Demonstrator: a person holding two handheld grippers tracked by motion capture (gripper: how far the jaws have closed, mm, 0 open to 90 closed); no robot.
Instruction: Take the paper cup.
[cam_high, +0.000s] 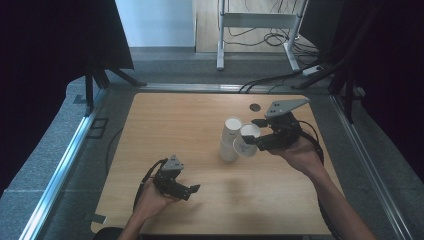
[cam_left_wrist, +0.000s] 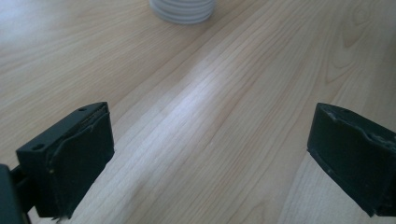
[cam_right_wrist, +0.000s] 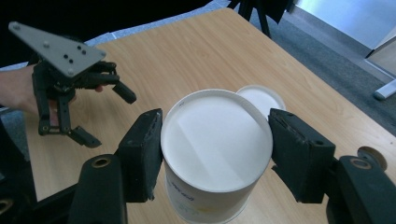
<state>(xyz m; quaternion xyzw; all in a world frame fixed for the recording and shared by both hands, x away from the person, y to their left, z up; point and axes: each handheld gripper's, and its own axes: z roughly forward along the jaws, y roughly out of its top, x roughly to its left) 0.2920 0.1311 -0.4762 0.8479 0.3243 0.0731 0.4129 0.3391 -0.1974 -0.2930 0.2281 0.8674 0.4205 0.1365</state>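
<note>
While mid-table, cup (cam_right_wrist: 215, 154) in right tool (cam_right_wrist: 215, 151)

Left gripper (cam_high: 192, 191), black two-jaw tool in person's left hand (cam_high: 150, 200): low over near-left table area, jaws spread wide, nothing between pads. Left forearm enters from bottom edge. Right gripper (cam_high: 252, 134), black with grey three-cornered plate on top: held in right hand (cam_high: 300, 152), farther out at right, jaws clamped against sides of held object. Right forearm (cam_high: 340, 205) angles in from lower right.
</note>
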